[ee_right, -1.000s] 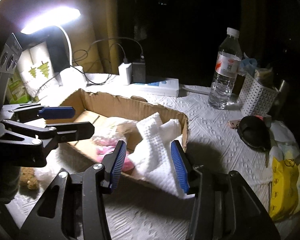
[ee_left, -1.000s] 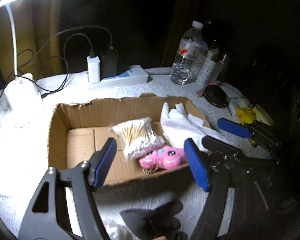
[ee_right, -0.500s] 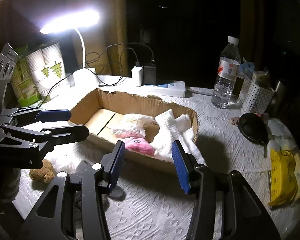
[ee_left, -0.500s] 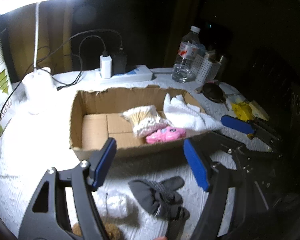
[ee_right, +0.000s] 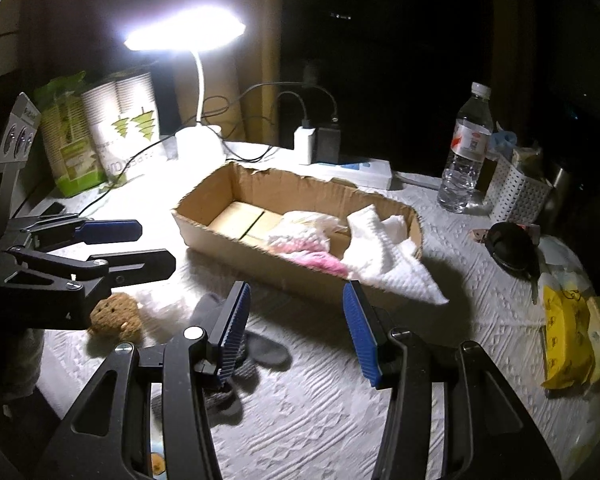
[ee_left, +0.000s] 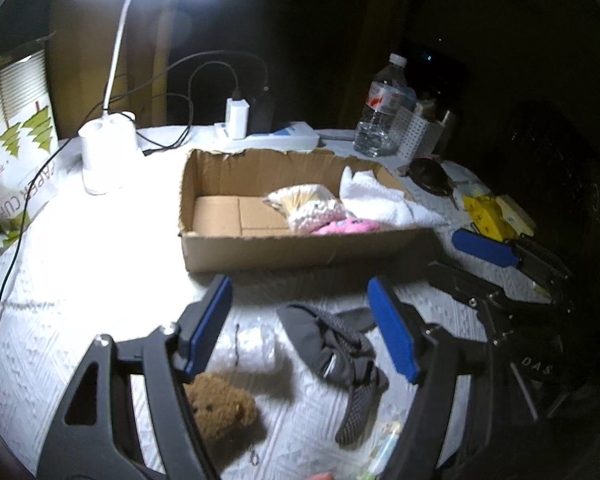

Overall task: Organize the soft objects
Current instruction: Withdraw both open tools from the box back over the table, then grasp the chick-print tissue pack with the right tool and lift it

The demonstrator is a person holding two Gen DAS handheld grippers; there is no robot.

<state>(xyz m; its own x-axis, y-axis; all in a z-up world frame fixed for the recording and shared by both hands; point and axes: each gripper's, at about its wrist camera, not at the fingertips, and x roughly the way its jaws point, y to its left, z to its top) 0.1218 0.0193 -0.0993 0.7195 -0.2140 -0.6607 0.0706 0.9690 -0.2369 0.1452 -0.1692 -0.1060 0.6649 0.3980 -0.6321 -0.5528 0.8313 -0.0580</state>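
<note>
Dark room, lamp-lit white textured surface; cardboard box mid-surface already holds a white cloth, cotton swabs and a pink plush. At the near edge, outside the box: grey gloves, brown plush bear, small white item. Left gripper and right gripper hover, fingers spread and empty; judged between placements, next move is lowering onto the gloves.
</note>
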